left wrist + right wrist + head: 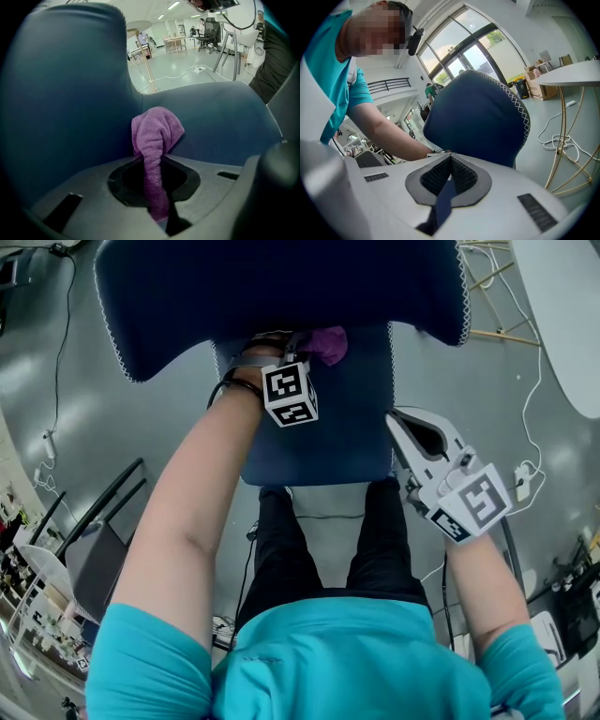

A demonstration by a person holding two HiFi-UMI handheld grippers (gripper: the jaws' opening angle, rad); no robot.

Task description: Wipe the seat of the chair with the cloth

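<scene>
Left gripper is clenching the purple cloth against the chair seat ahead, a wiping sweep probably next; right gripper is idling closed, empty.

In the head view, most of the cloth and the far part of the seat are hidden by the backrest, which is cut off by the top edge. The table at the right is cropped too.
</scene>
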